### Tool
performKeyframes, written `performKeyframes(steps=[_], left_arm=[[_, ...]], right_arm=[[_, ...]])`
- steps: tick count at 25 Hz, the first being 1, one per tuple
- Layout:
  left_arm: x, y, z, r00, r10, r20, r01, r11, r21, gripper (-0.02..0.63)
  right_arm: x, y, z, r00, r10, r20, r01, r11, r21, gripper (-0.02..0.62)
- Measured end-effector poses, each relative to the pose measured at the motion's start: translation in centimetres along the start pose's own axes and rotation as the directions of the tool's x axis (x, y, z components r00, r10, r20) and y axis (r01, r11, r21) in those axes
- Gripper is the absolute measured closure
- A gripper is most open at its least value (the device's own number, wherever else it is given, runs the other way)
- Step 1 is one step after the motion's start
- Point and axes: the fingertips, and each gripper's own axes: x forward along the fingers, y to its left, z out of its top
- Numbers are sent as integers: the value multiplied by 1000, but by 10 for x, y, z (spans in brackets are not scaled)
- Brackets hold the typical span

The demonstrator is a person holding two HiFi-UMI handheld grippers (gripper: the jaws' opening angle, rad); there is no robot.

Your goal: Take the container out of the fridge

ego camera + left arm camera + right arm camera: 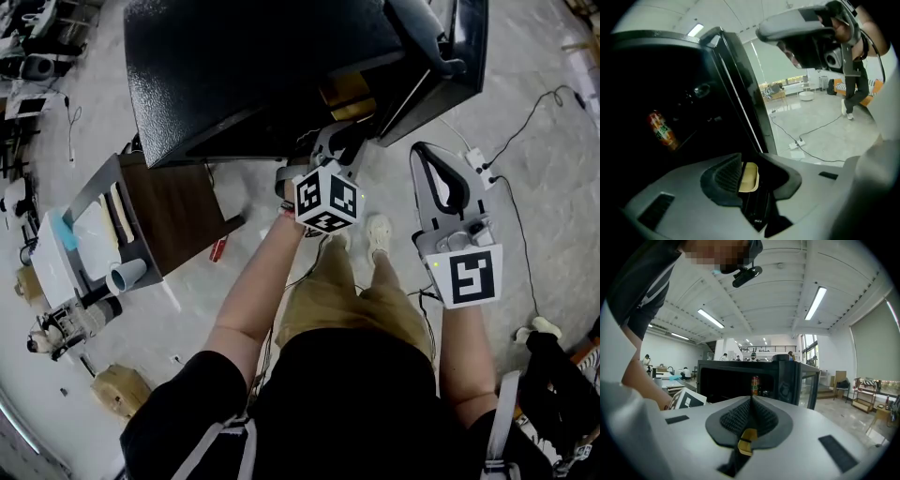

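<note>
Left claw [751,163] parted; container [755,385] upright.

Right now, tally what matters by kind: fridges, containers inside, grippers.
fridge: 1
red container made out inside: 1
grippers: 2 (left gripper, jaws apart; right gripper, jaws together)
Total: 4

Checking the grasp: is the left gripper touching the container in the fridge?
Apart. The left gripper view shows the container far off to the left, well beyond the left gripper, whose open jaws hold nothing.
</note>
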Motion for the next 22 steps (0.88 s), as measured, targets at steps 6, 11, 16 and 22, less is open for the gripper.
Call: performKeyframes(steps=[6,11,16,22], left_arm=[[42,-14,-24,995,-55,-79,60,997,58,492],[71,-15,-50,981,-84,-173,99,991,85,491],[98,-15,-77,963,-110,-244,132,989,72,492],[125,-19,-95,941,-144,-308,180,980,91,492]], right_arm=[[4,-1,-10,1000,2,-31,-2,1000,3,558],[6,-6,-16,999,6,-45,-6,1000,11,558],[5,-12,-24,998,1,-63,-1,1000,10,558],[-2,-22,-30,996,-6,-84,7,1000,13,558]])
